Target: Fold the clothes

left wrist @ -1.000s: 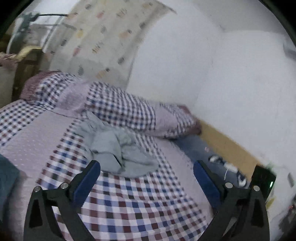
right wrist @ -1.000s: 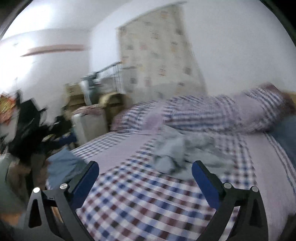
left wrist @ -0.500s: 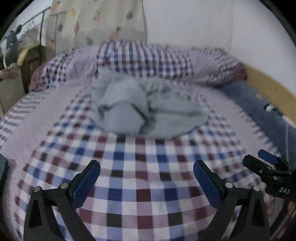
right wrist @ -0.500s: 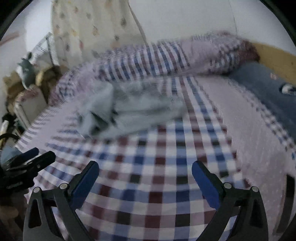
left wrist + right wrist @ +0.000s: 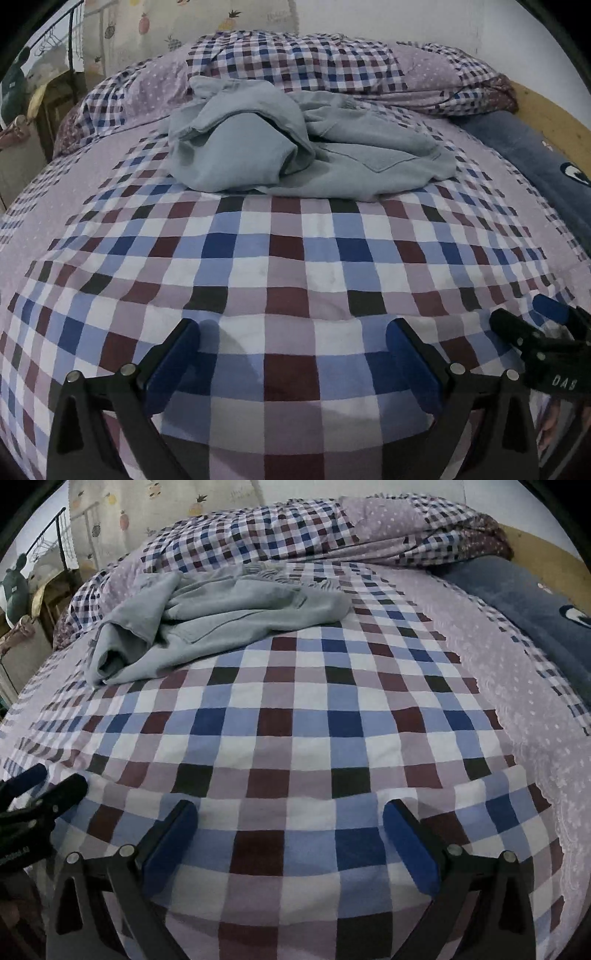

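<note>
Both your left gripper [image 5: 291, 354] and right gripper [image 5: 290, 834] gape empty. The crumpled grey garment [image 5: 295, 147] lies well ahead, stretched crosswise on the checked bedspread [image 5: 295, 266], nearer your left.

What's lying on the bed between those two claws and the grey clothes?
Nothing but bare checked bedspread. Both wrist views show it: the open left gripper and open right gripper hover near the bed's edge, the crumpled grey garment farther up.
</note>
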Demonstrator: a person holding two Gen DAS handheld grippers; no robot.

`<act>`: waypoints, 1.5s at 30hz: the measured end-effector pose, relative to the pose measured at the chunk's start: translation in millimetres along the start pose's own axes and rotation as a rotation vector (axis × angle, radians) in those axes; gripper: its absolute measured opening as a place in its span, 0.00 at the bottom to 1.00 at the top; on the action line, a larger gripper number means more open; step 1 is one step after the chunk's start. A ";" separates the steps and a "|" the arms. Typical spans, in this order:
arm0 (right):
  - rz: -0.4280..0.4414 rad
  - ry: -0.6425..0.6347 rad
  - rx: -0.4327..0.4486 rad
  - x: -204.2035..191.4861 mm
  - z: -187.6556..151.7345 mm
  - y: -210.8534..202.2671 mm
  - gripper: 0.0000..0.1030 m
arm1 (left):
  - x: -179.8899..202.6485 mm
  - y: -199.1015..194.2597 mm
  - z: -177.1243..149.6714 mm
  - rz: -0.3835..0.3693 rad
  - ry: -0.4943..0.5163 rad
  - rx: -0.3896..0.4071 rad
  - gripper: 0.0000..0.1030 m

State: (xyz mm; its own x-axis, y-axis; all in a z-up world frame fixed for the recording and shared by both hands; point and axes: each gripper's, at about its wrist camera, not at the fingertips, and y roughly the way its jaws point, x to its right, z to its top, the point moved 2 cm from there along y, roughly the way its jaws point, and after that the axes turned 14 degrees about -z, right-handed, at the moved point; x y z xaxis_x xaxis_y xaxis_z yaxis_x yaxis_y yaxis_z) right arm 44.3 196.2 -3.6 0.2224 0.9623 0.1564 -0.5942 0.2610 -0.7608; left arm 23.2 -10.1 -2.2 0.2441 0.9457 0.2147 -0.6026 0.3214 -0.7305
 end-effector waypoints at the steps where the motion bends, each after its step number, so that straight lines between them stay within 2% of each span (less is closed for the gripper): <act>1: -0.014 -0.010 0.007 -1.8 -1.6 0.4 1.00 | 0.0 1.0 0.0 0.002 0.000 0.000 1.00; 4: -0.038 -0.028 0.016 -5.6 -3.7 2.0 1.00 | 1.3 4.2 -0.1 0.019 0.008 -0.008 1.00; 12: -0.021 -0.012 0.014 -3.5 -4.5 5.1 1.00 | 2.1 6.4 1.6 0.030 0.021 -0.019 1.00; 45: -0.026 -0.012 0.014 -5.2 -3.7 4.7 1.00 | -2.2 7.3 -0.1 0.004 0.012 0.006 1.00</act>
State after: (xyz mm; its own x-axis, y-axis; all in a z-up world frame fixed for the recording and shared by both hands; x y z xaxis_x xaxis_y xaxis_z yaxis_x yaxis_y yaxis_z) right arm 43.2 192.2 -10.3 0.2288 0.9560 0.1838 -0.5989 0.2871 -0.7476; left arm 18.3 -9.9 -8.0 0.2507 0.9462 0.2045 -0.6080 0.3183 -0.7274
